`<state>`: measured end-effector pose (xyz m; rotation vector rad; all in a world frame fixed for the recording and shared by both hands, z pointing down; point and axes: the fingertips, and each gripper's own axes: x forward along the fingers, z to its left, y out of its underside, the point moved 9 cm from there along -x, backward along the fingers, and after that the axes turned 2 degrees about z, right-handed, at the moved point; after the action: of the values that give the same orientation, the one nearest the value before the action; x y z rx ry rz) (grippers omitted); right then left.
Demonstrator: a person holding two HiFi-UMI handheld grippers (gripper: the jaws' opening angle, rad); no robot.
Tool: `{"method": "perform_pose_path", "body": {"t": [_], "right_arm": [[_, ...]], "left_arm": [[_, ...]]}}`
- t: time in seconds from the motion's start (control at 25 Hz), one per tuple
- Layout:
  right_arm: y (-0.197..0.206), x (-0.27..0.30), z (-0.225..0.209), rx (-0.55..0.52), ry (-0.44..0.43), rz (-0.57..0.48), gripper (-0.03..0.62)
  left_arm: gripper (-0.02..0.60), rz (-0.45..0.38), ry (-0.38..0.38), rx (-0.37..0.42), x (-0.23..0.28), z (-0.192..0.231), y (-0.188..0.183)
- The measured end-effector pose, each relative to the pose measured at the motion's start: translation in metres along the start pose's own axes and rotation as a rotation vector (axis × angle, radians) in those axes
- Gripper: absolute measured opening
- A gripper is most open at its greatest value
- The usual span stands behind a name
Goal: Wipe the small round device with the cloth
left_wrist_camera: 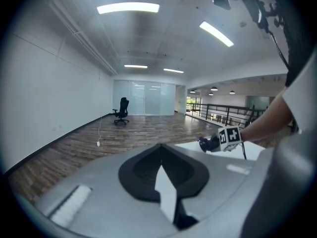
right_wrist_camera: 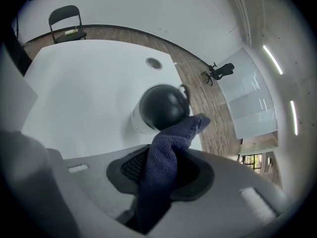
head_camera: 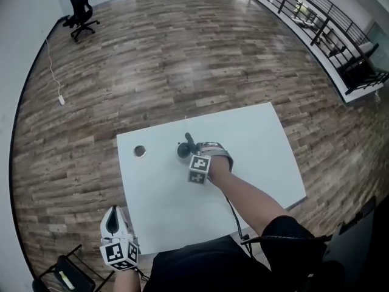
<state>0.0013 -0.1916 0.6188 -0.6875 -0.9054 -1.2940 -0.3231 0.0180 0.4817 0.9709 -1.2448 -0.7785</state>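
**Right gripper [head_camera: 192, 156] holds cloth [right_wrist_camera: 163, 157] at device [right_wrist_camera: 163, 105]; left gripper [head_camera: 113, 216] idle**

The head view takes in the whole scene: a wide wood floor [head_camera: 182, 59], a railing [head_camera: 316, 17] at the far right, an office chair [head_camera: 82, 14] far off at the left, and a white worktop [head_camera: 255, 157]. There the device is only a small dark blob just beyond the right gripper. The right gripper view shows it properly as a black dome on a pale round base, standing on the worktop.

In that view the right fingers are closed on the dark blue cloth, which rises between them. Its free end lies against the near side of the dome, straight ahead of the fingers.

The left gripper sits off the worktop's near left corner, well apart from the device. Its own view shows the fingers drawn together with nothing between them. It looks level across the room to the right gripper's marker cube [left_wrist_camera: 229, 137].

A person's arm [head_camera: 249, 199] reaches across the worktop to the right gripper. A folding chair [right_wrist_camera: 67, 21] stands beyond the worktop's edge. A small round hole [head_camera: 140, 151] lies left of the device, apart from it. Nothing stands between the cloth and the dome.
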Motion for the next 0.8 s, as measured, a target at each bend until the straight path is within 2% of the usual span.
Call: {"method": "perform_pose_path", "body": {"t": [0.2,0.36,0.44,0.52,0.64,0.72,0.8], "right_arm": [[0.000,0.006,0.029,-0.057,-0.086,0.034,0.114],[-0.006,-0.002,0.061,-0.152,-0.163,-0.017,0.114],[-0.002,-0.011,0.069,-0.141,-0.174,-0.032,0.114],[0.008,-0.023,0.061,-0.063,-0.141,-0.039,0.114],[0.021,-0.045,0.024,0.050,-0.019,-0.049,0.114],[0.020,-0.062,-0.004,0.087,0.075,-0.061,0.114],[0.010,-0.081,-0.026,0.100,0.130,-0.072,0.114]], "left_arm": [[0.008,-0.007,0.030,0.005,0.008,-0.004,-0.001],[0.008,-0.012,0.057,0.005,0.018,-0.010,-0.002],[0.007,-0.019,0.072,0.006,0.022,-0.013,-0.004],[0.006,-0.033,0.082,0.008,0.025,-0.014,-0.008],[0.008,-0.049,0.098,0.006,0.031,-0.015,-0.012],[0.008,-0.054,0.116,0.005,0.034,-0.018,-0.013],[0.008,-0.060,0.135,0.008,0.035,-0.021,-0.013]]}}
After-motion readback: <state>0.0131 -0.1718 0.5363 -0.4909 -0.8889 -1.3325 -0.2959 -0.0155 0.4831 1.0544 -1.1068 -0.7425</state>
